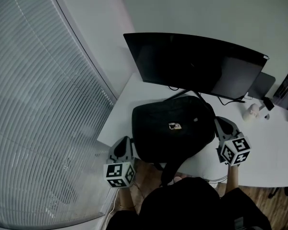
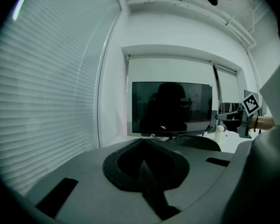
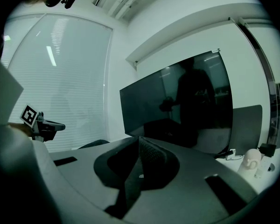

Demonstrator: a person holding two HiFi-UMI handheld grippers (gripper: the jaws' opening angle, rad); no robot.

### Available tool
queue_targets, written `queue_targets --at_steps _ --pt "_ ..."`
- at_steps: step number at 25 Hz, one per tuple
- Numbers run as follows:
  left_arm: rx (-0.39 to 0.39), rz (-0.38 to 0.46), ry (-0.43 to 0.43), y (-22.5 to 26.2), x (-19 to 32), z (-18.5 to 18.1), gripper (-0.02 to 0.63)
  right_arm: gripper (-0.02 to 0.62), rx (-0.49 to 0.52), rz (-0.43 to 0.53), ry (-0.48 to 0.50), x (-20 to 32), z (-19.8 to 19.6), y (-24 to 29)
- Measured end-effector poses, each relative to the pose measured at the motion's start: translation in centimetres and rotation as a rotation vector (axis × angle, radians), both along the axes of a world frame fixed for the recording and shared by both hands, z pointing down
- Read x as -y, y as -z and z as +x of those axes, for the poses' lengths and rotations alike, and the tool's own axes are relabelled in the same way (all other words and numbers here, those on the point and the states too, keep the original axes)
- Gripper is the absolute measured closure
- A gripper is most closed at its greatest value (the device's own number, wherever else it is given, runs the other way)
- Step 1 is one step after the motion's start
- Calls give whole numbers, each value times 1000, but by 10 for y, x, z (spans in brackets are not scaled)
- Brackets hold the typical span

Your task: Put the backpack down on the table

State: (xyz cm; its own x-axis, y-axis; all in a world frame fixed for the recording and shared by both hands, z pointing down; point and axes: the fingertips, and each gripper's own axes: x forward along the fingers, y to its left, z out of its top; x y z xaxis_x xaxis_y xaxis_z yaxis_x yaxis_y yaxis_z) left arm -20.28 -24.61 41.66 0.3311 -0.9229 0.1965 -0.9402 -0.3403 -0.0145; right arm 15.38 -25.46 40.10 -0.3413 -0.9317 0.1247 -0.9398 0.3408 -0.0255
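The black backpack [image 1: 173, 128] lies flat on the white table [image 1: 271, 150], close to the front left corner, with a strap hanging over the near edge. My left gripper [image 1: 126, 143] is beside its left edge, just off the table corner, and is shut with nothing between its jaws. At the backpack's right edge my right gripper [image 1: 221, 123] is also shut and empty. Both point forward toward the monitor. In the left gripper view the jaws [image 2: 142, 140] meet, and the backpack [image 2: 198, 143] shows as a dark hump to the right. The right gripper view shows its gripper [image 3: 140, 138] with tips together.
A wide dark monitor [image 1: 197, 63] stands right behind the backpack, with cables under it. A small white figure [image 1: 252, 111] and a dark device sit at the table's right. Window blinds [image 1: 38, 104] fill the left side. The person's dark clothing is at the bottom edge.
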Motion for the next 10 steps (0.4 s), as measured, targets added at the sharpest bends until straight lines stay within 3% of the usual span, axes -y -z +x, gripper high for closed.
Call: queue_targets --at_steps 10 --pt "6 -3 18 5 -11 -2 589 583 2 9 11 -6 3 5"
